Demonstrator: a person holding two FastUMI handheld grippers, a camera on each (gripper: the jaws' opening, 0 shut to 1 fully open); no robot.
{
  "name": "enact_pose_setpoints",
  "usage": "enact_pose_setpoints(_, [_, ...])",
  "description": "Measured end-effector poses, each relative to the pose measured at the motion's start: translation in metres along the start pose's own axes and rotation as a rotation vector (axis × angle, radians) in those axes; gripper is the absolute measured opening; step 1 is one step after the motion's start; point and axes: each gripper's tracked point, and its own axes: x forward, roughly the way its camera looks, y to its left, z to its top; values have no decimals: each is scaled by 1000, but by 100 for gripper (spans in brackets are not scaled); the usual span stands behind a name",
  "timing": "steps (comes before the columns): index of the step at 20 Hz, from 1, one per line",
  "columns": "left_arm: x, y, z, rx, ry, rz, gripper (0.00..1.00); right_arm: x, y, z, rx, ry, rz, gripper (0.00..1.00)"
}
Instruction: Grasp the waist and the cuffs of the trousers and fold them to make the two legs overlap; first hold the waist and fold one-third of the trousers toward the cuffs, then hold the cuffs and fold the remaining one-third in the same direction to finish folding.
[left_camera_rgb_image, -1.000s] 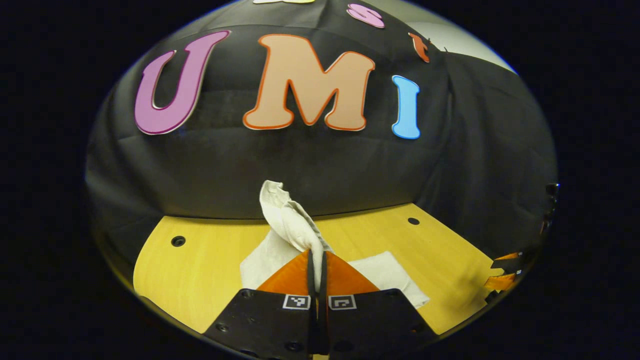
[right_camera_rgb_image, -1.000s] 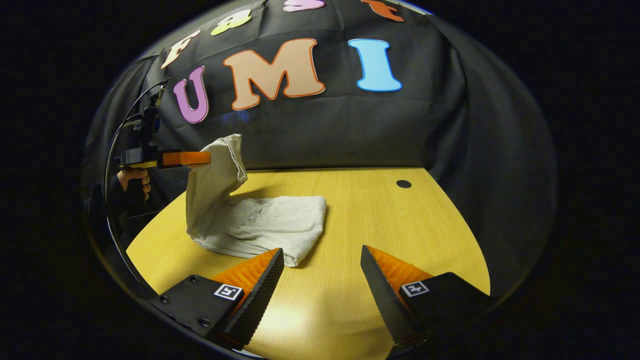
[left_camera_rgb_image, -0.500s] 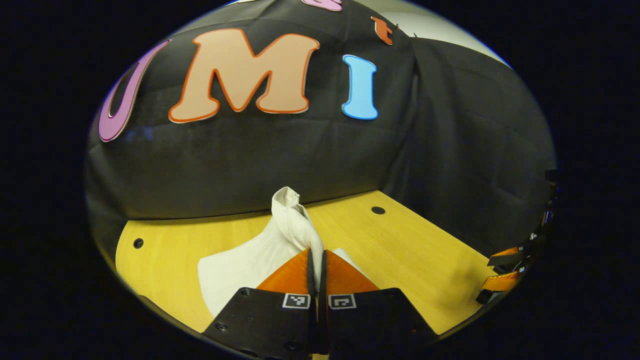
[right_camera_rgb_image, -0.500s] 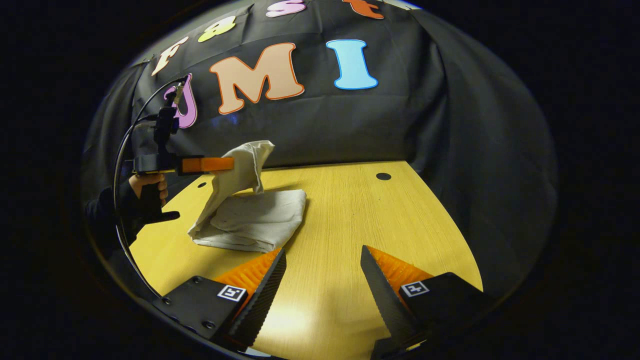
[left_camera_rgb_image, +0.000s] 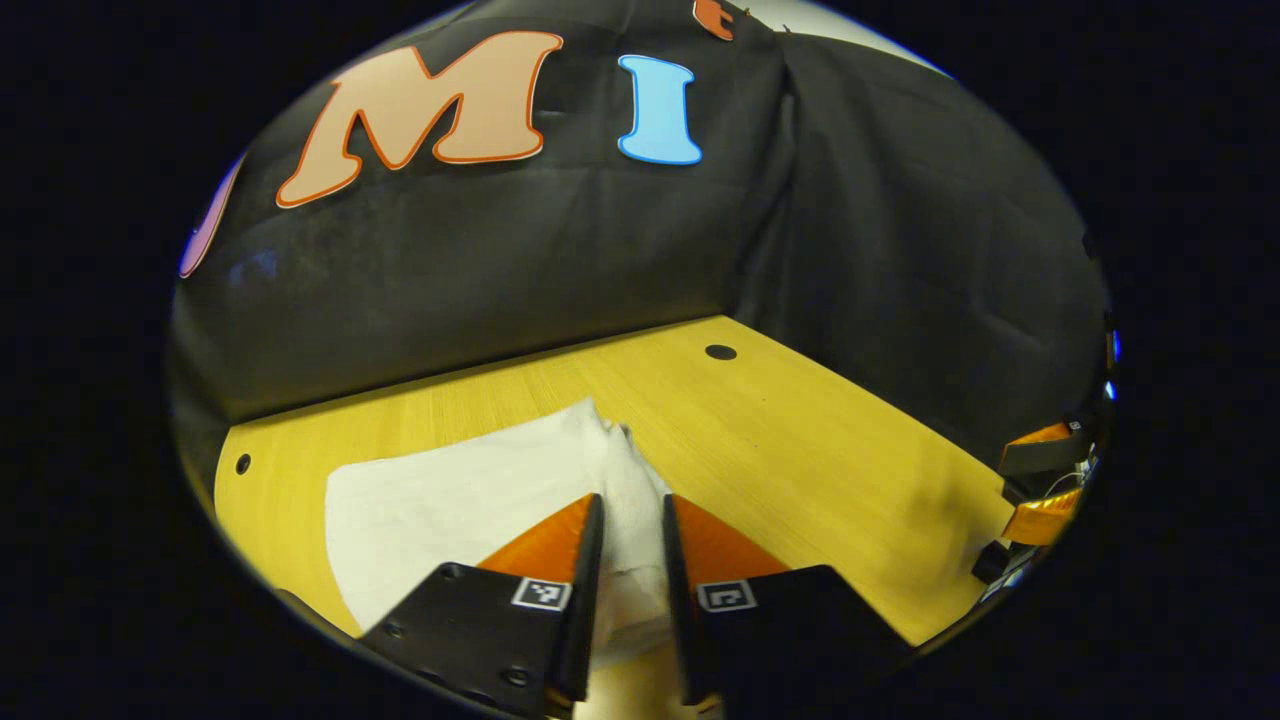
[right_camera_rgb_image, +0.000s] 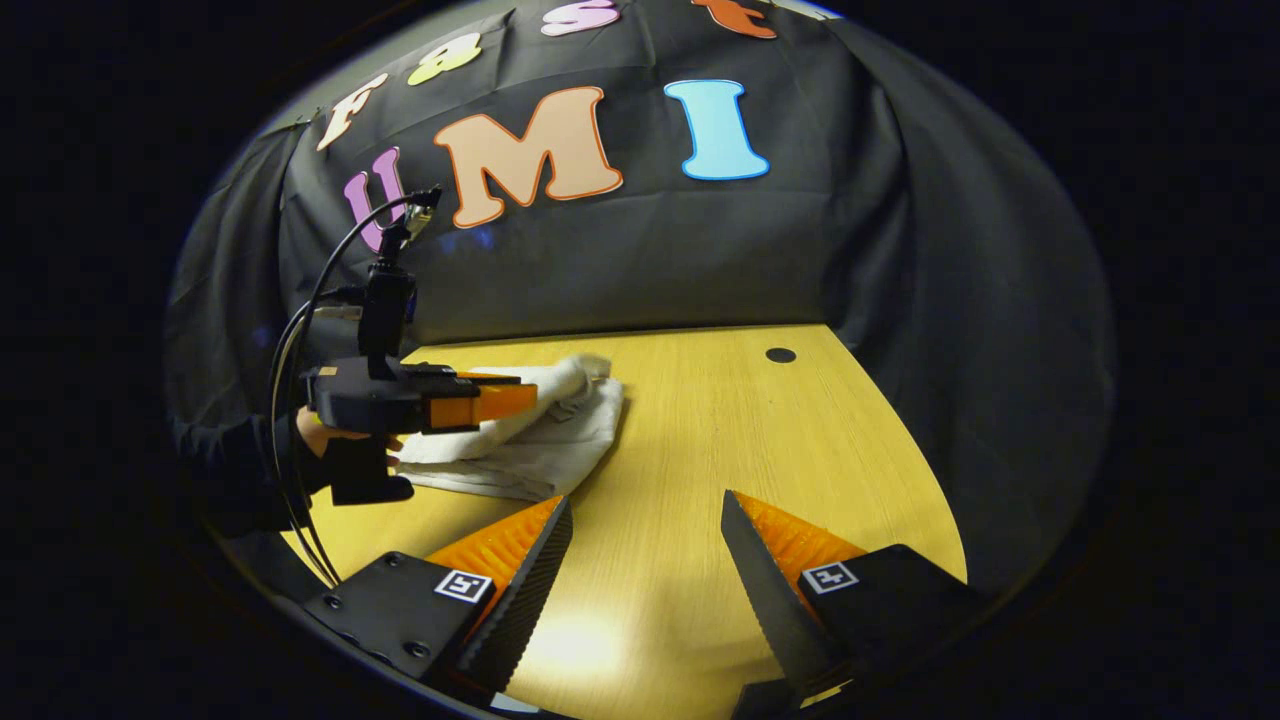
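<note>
Fingers, left gripper (left_camera_rgb_image: 632, 520): parted a little, with the cuff-end fold of the trousers (left_camera_rgb_image: 470, 505) lying between them; whether they press the cloth or have let go cannot be told.
Trousers: pale cloth, folded into a flat bundle on the yellow table (left_camera_rgb_image: 800, 440), the last flap laid over the top, likely the final third brought across.
Right gripper (right_camera_rgb_image: 645, 530): fingers spread wide, holding nothing, hovering above bare tabletop just beside the bundle's near edge, apparently kept clear so the fold can settle.
Middle distance, right gripper view: the left gripper (right_camera_rgb_image: 520, 398) comes in level and low over the bundle (right_camera_rgb_image: 530, 440), a hand (right_camera_rgb_image: 330, 440) in a dark sleeve on its grip, a black cable (right_camera_rgb_image: 300, 340) looping up behind.
Far side: a round hole (right_camera_rgb_image: 780, 355) in the table, well apart from the cloth; behind it the black cloth wall (right_camera_rgb_image: 900, 300).
Stage, as judged: folding all but finished.
</note>
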Motion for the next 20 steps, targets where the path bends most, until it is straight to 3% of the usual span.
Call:
enact_pose_setpoints(1, [-12, -2, 8, -10, -30, 8, 52, 2, 5, 4, -10, -8, 12, 97])
enact_pose_setpoints(2, [-27, 1, 15, -7, -62, 27, 63, 2, 12, 11, -22, -25, 25, 97])
enact_pose_setpoints(3, [-42, 5, 24, 3, -93, 41, 90, 4, 19, 20, -33, -50, 37, 97])
enact_pose_setpoints(4, [-57, 11, 33, 15, -125, 61, 99, 6, 26, 28, -42, -73, 42, 97])
enact_pose_setpoints(8, [-126, 60, 65, 30, -234, 179, 97, 7, 71, 81, -31, -220, 57, 97])
enact_pose_setpoints(11, [-185, 104, 86, 22, -292, 294, 96, -1, 100, 123, -20, -318, 32, 97])
enact_pose_setpoints(15, [-247, 138, 117, 22, -419, 393, 96, -36, 122, 182, -33, -515, -13, 97])
enact_pose_setpoints(17, [-278, 157, 130, 30, -485, 475, 96, -51, 129, 198, -46, -586, -34, 96])
enact_pose_setpoints(20, [-311, 164, 136, 29, -526, 538, 96, -64, 143, 209, -37, -622, -30, 92])
